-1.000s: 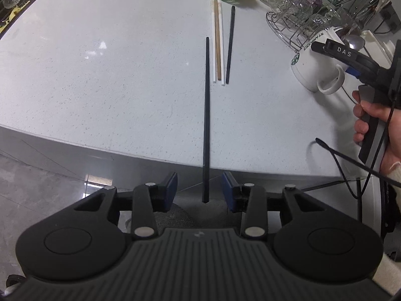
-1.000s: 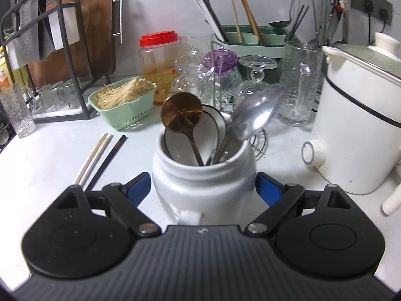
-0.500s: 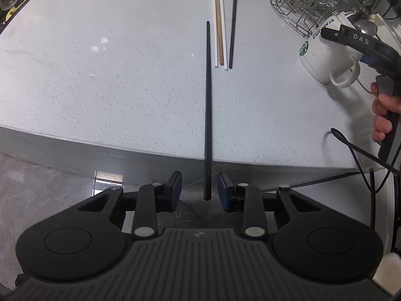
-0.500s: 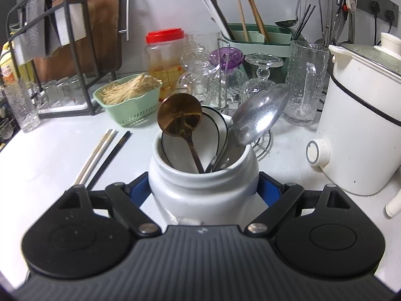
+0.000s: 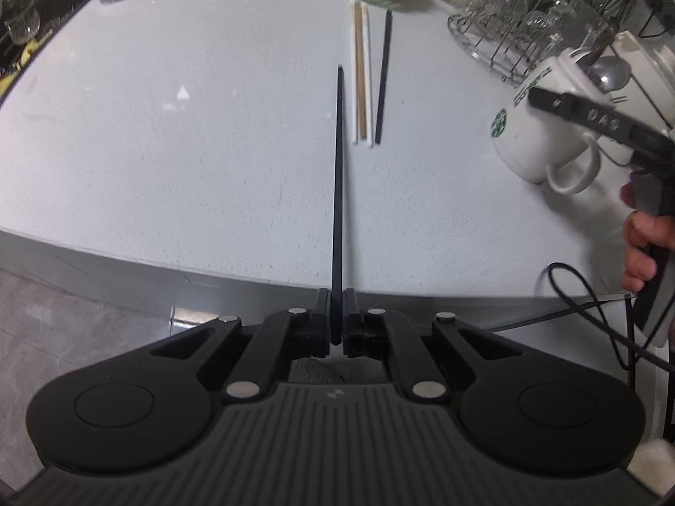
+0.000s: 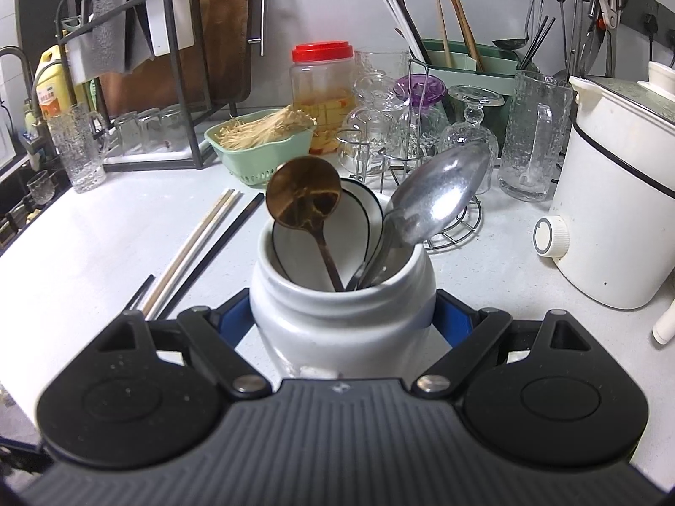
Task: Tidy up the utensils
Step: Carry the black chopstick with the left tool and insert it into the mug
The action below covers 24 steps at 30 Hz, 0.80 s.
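My left gripper [image 5: 337, 316] is shut on the near end of a long black chopstick [image 5: 338, 177], which points away over the white counter [image 5: 168, 126]. Three more chopsticks, wooden [image 5: 359, 71], white [image 5: 367, 80] and black [image 5: 383, 80], lie on the counter beyond its tip. My right gripper [image 6: 342, 316] is shut on a white Starbucks mug [image 6: 341, 316] standing on the counter; the mug [image 5: 535, 135] holds a brown spoon [image 6: 304, 198], a steel spoon [image 6: 438, 194] and a white ceramic spoon [image 6: 358, 211]. The loose chopsticks [image 6: 198, 244] lie left of it.
A green basket of noodles [image 6: 261, 143], a red-lidded jar [image 6: 322, 92], a wire rack of glasses [image 6: 405, 135], a glass mug [image 6: 533, 135] and a green utensil holder [image 6: 468, 59] stand at the back. A white cooker [image 6: 616, 194] stands right. A dish rack [image 6: 139, 63] is back left.
My left gripper has closed from open onto the black chopstick's near end. My right gripper has closed onto the mug's sides.
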Each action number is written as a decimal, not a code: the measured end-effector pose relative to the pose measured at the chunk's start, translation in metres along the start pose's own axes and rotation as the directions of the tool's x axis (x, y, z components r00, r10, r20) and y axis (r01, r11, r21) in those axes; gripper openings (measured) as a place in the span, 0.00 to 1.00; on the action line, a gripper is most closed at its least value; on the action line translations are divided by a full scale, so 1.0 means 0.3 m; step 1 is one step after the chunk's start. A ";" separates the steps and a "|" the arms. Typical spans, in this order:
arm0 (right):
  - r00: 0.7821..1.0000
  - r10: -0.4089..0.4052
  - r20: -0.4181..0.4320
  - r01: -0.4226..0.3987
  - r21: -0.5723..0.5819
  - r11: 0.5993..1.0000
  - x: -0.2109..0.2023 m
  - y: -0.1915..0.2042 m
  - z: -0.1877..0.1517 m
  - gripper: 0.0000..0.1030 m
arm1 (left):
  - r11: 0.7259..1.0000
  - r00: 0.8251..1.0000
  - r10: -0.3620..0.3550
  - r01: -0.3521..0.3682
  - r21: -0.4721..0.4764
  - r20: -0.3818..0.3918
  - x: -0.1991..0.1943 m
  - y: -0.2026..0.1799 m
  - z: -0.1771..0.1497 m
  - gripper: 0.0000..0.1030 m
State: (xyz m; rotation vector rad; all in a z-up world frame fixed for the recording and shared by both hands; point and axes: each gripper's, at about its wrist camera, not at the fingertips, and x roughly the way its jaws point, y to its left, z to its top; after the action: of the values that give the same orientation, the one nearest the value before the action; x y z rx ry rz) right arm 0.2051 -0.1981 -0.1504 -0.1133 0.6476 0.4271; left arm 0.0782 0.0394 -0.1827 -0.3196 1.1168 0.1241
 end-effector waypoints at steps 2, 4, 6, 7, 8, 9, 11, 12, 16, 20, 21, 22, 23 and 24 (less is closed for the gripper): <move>1.000 0.001 0.002 -0.001 -0.001 1.000 0.000 0.000 -0.001 0.88 | 1.000 1.000 0.014 -0.014 0.015 0.018 -0.046 -0.011 0.018 0.05; 1.000 0.003 0.005 -0.003 -0.003 1.000 0.000 -0.003 -0.003 0.88 | 1.000 0.999 0.016 -0.017 0.021 0.039 -0.094 -0.020 0.041 0.05; 1.000 0.004 0.007 -0.004 -0.003 1.000 0.001 -0.003 -0.003 0.88 | 0.999 0.998 0.020 -0.022 0.030 0.062 -0.140 -0.031 0.075 0.05; 1.000 0.005 0.007 -0.005 -0.003 1.000 0.001 -0.003 -0.003 0.88 | 0.999 0.997 0.021 -0.024 0.038 0.074 -0.167 -0.036 0.094 0.05; 1.000 0.005 0.007 -0.005 -0.003 1.000 0.001 -0.004 -0.003 0.88 | 0.999 0.996 0.023 -0.027 0.048 0.084 -0.190 -0.044 0.114 0.05; 1.000 0.007 0.008 -0.007 -0.004 1.000 0.001 -0.005 -0.003 0.88 | 0.998 0.995 0.022 -0.027 0.055 0.092 -0.211 -0.052 0.133 0.05; 1.000 0.007 0.008 -0.007 -0.005 1.000 0.002 -0.005 -0.004 0.88 | 0.997 0.995 0.006 -0.013 0.069 0.104 -0.259 -0.069 0.174 0.05; 1.000 0.007 0.009 -0.007 -0.006 1.000 0.002 -0.005 -0.004 0.88 | 0.997 0.995 -0.006 -0.002 0.081 0.100 -0.277 -0.080 0.193 0.05; 1.000 0.013 0.006 -0.013 -0.007 1.000 0.002 -0.007 -0.002 0.88 | 0.985 0.997 -0.040 0.028 0.168 0.066 -0.345 -0.146 0.268 0.05; 1.000 0.020 0.003 -0.020 -0.011 1.000 0.002 -0.009 0.000 0.88 | 0.970 0.997 -0.076 0.073 0.232 0.004 -0.410 -0.206 0.329 0.05; 1.000 0.022 0.003 -0.022 -0.012 1.000 0.003 -0.010 0.000 0.88 | 0.966 0.996 -0.085 0.085 0.244 -0.013 -0.424 -0.220 0.344 0.05; 1.000 0.023 0.002 -0.023 -0.014 1.000 0.003 -0.010 0.000 0.88 | 0.963 0.995 -0.099 0.104 0.250 -0.033 -0.435 -0.232 0.358 0.05; 1.000 0.024 0.004 -0.024 -0.015 1.000 0.003 -0.010 0.000 0.88 | 0.959 0.992 -0.112 0.122 0.254 -0.054 -0.452 -0.242 0.368 0.05; 1.000 0.025 0.005 -0.025 -0.016 1.000 0.003 -0.011 -0.001 0.88 | 0.955 0.990 -0.120 0.134 0.265 -0.070 -0.468 -0.257 0.381 0.05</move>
State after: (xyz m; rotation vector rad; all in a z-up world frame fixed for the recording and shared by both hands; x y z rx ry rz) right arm 0.2068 -0.2009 -0.1513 -0.1197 0.6413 0.4570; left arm 0.1351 0.0107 0.0035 -0.1511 1.1469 -0.1507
